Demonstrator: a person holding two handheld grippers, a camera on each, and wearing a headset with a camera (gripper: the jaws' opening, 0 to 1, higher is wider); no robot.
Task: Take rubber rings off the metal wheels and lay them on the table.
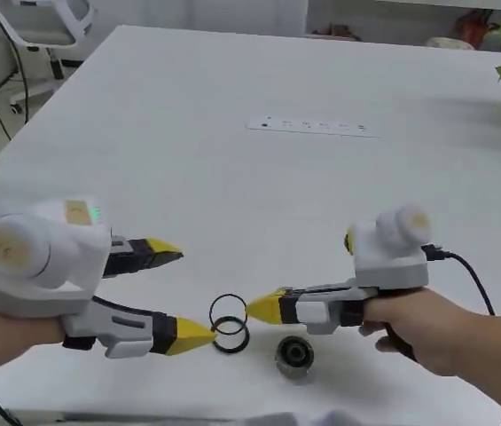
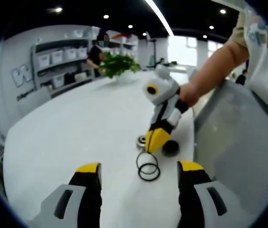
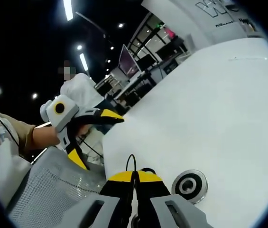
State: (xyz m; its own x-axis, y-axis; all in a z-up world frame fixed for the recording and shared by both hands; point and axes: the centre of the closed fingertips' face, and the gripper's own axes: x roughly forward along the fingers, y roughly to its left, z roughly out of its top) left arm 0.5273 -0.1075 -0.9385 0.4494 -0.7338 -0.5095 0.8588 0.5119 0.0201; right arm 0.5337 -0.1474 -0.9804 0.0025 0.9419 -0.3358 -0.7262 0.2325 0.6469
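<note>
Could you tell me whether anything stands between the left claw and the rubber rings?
Nothing visible: bare table separates the open left claw from the rubber rings; the right claw grips one from beyond.

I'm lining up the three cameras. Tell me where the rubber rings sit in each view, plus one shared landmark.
Head view: rubber rings low centre, at the tip of the right gripper.
Left gripper view: lower centre, ahead of the open jaws.
Right gripper view: a thin black arc just above the shut jaws.
Shared landmark: that gripper's yellow tip, at the rings in all three.

Table (image 1: 232, 98) with rubber ring (image 1: 231, 350), metal wheel (image 1: 294, 355)
</note>
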